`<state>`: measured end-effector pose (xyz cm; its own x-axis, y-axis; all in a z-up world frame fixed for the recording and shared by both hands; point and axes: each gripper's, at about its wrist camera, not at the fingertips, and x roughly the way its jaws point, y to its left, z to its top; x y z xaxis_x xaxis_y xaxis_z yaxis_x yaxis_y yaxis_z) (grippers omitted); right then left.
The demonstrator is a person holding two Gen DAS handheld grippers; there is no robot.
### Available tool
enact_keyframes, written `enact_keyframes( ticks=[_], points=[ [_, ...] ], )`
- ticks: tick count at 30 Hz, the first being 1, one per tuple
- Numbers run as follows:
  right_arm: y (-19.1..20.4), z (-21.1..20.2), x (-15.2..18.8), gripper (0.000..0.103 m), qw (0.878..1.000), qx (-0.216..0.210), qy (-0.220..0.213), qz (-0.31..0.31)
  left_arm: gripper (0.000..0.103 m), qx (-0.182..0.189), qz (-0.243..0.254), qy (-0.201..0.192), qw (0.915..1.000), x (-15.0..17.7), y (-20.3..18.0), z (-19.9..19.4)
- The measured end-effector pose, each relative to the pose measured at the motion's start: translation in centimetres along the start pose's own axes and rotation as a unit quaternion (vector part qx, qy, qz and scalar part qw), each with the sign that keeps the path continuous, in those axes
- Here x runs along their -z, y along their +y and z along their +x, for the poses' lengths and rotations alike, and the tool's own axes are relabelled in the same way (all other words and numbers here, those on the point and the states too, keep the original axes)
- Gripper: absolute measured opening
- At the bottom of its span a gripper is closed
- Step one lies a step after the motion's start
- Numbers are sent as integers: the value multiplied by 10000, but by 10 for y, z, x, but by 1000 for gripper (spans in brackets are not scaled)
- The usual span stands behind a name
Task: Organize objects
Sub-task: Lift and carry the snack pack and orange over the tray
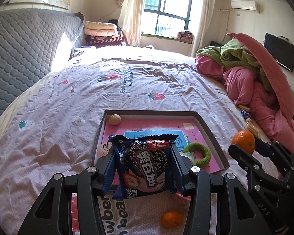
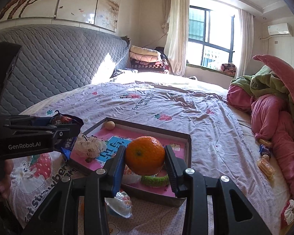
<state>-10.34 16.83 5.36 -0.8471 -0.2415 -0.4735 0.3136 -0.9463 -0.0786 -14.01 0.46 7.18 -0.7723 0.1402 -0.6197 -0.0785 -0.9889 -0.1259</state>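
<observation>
Your left claw (image 1: pixel 143 166) is clamped on a blue Oreo packet (image 1: pixel 144 166), one finger pressed into each side, and holds it upright above the near edge of the shallow box lid (image 1: pixel 209 131) on the bed (image 1: pixel 68 101). The packet hides most of the lid's near half from this camera; past it you see only a walnut (image 1: pixel 115 119) in the lid's far left corner and part of a green fuzzy ring (image 1: pixel 200 154) just right of the claw. A second, loose tangerine (image 1: pixel 172 218) lies on the bedsheet below the claw, between its arms.

Your right claw (image 2: pixel 145 155) grips a tangerine (image 2: pixel 145 155) squarely between both fingers, over the lid's near right part. The fruit covers the printed lid floor behind it, and the green ring (image 2: pixel 155 180) shows only as an arc beneath it. A crumpled white wrapper (image 2: pixel 90 146) sits in the lid to the claw's left, its contents unreadable. Below the claw, a clear jelly cup (image 2: pixel 120 205) lies just outside the lid, partly cut off by the claw's arm. Far right, small snack packs (image 2: pixel 265 160) rest against the pink quilt (image 2: pixel 274 117); their labels are too small to read.
</observation>
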Motion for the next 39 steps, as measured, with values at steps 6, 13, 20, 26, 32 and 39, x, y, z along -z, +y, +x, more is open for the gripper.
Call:
enact_keyframes(
  ticks=[6, 13, 20, 26, 32, 39],
  points=[
    [-5, 6, -8, 40, 10000, 22, -55, 18, 52, -31, 15, -33, 10000, -14, 3, 8],
    [-11, 15, -14, 40, 10000, 69, -53, 22, 52, -13, 5, 36, 10000, -20, 4, 21],
    [-20, 26, -16, 40, 9999, 117, 14, 43, 52, -4, -18, 13, 10000, -25, 4, 29],
    [-24, 33, -17, 40, 9999, 147, 60, 41, 52, -12, -6, 103, 9999, -21, 6, 42],
    [-28, 44, -7, 40, 9995, 173, 259, 94, 52, 6, -77, 292, 9995, -5, 10, 60],
    [-33, 53, 4, 40, 9986, 190, 471, 164, 52, 7, -119, 493, 9987, 12, 16, 75]
  ],
)
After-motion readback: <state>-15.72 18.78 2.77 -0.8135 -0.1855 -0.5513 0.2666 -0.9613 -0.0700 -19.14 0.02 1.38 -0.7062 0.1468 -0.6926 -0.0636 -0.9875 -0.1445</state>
